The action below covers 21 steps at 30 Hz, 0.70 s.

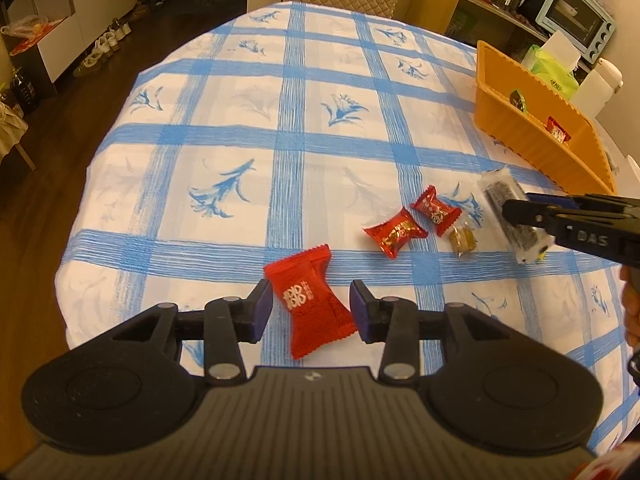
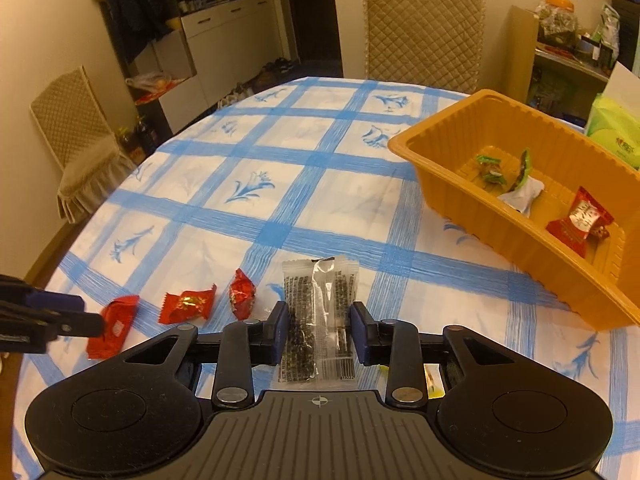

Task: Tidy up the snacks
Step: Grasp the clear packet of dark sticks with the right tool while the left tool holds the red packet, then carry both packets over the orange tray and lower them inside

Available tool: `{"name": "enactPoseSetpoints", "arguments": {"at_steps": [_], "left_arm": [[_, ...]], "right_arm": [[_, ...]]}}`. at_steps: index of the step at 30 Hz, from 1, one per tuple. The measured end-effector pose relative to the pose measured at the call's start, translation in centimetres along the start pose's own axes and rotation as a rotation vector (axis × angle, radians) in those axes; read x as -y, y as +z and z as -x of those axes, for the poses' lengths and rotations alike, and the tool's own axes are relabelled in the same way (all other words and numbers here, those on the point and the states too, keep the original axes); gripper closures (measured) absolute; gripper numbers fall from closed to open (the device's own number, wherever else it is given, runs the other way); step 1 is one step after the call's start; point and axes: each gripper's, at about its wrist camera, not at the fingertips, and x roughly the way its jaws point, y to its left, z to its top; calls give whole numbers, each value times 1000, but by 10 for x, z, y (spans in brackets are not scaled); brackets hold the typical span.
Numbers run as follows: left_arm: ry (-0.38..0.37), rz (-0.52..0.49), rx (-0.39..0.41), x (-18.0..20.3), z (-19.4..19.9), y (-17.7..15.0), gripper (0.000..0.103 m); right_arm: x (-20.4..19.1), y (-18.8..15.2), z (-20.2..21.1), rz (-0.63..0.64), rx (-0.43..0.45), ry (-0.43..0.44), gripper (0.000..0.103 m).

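Observation:
My left gripper (image 1: 311,306) stands open over the blue-checked tablecloth. A red snack packet (image 1: 316,320) lies flat between its blue pads, and I see no squeeze on it. My right gripper (image 2: 318,332) is shut on a clear packet of dark seeds (image 2: 316,304), pads against both long edges. In the left wrist view that seed packet (image 1: 496,188) hangs tilted from the right gripper (image 1: 520,216). Two more red candies (image 1: 394,232) (image 1: 436,210) and a small brown one (image 1: 464,240) lie between the grippers. The orange tray (image 2: 440,184) stands to the right and holds green-wrapped candies (image 2: 492,168) and a red packet (image 2: 580,220).
A green tissue pack (image 2: 616,136) sits behind the tray. Quilted chairs stand at the far side (image 2: 424,28) and the left (image 2: 76,140) of the table. The table edge (image 1: 100,168) curves away on the left, with dark floor beyond. A blue toaster oven (image 1: 576,20) is at the back right.

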Motion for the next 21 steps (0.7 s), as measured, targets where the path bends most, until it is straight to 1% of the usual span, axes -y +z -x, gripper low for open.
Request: {"name": "enactPoseSetpoints", "arguments": {"at_steps": [4, 9, 10, 12, 13, 18, 21], "left_arm": [[13, 3, -11, 3, -10, 0, 64], [26, 4, -21, 4, -21, 1, 65], [29, -1, -21, 5, -22, 1, 67], [39, -21, -23, 6, -23, 0, 73], [40, -33, -27, 7, -24, -1, 78], [36, -80, -23, 12, -21, -4, 79], [32, -86, -15, 13, -17, -4, 79]], "right_arm": [[-2, -8, 10, -21, -21, 12, 69], [-6, -28, 16, -45, -52, 21, 69], [-6, -31, 17, -52, -58, 21, 69], [-6, -37, 18, -63, -67, 19, 69], [-6, -40, 18, -65, -69, 18, 69], [-8, -45, 20, -60, -70, 17, 69], [-10, -46, 15, -40, -94, -9, 65]]}}
